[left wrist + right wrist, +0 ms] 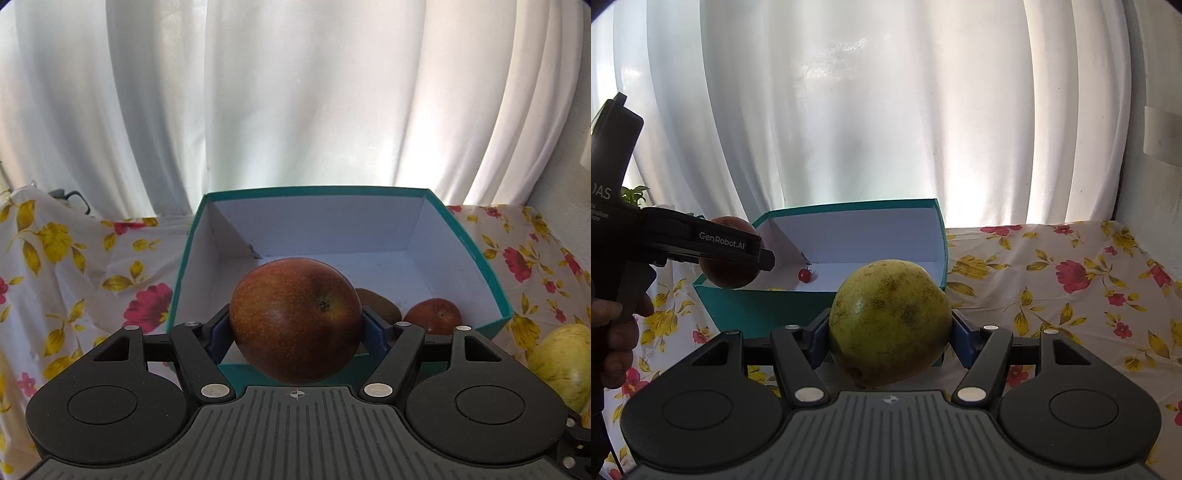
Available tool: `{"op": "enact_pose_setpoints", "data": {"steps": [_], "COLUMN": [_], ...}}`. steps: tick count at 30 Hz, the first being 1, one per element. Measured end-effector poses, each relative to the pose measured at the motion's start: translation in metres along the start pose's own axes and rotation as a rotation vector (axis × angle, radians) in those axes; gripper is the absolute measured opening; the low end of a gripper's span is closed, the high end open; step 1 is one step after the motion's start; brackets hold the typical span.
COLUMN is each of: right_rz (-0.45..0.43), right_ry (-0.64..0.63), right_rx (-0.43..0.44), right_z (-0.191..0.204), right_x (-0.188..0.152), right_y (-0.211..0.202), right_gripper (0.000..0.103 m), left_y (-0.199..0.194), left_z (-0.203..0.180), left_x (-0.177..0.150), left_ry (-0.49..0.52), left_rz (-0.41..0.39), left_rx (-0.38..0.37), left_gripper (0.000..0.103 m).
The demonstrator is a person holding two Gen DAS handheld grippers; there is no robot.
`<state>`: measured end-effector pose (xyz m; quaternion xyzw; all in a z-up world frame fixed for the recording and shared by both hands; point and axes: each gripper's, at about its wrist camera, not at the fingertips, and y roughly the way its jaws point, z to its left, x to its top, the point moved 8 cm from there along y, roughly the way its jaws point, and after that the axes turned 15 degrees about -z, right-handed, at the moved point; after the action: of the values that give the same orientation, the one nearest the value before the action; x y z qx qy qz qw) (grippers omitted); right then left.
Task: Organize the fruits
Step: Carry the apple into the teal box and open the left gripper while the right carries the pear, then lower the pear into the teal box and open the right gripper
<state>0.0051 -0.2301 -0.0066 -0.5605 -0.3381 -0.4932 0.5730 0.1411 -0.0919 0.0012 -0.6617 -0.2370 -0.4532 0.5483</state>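
My left gripper is shut on a big red apple and holds it over the near rim of a teal box with a white inside. In the box lie a smaller red apple and a brown kiwi, partly hidden. My right gripper is shut on a yellow-green fruit, held in front of the box. The right wrist view shows the left gripper with its apple at the box's left, and a small red cherry inside.
A floral cloth covers the table. White curtains hang behind. The yellow-green fruit also shows at the right edge of the left wrist view. A person's hand holds the left gripper.
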Motion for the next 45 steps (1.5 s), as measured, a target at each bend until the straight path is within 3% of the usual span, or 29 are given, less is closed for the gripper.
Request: {"op": "enact_pose_setpoints", "data": {"steps": [24,35,40,45], "right_rz": [-0.039,-0.041,-0.046,-0.051], "right_ry": [-0.017,-0.039,-0.047,-0.055], "right_rx": [-0.051,-0.051,-0.049,-0.052], "right_z": [-0.012,-0.010,-0.010,-0.010], "right_x": [0.006,0.007,0.008,0.010], "right_y": [-0.007,-0.010,-0.009,-0.007], "right_gripper": [0.064,0.064,0.064,0.064], "left_y": [0.073,0.089,0.079,0.043], "left_z": [0.003,0.014,0.025,0.039], "left_x": [-0.034,-0.031,-0.024,-0.009], "left_ry": [0.012,-0.009,-0.106,-0.107], "left_rz": [0.103,0.100,0.072,-0.004], "left_rx": [0.045,0.106,0.066,0.088], "left_gripper": [0.075,0.075,0.080,0.087]}}
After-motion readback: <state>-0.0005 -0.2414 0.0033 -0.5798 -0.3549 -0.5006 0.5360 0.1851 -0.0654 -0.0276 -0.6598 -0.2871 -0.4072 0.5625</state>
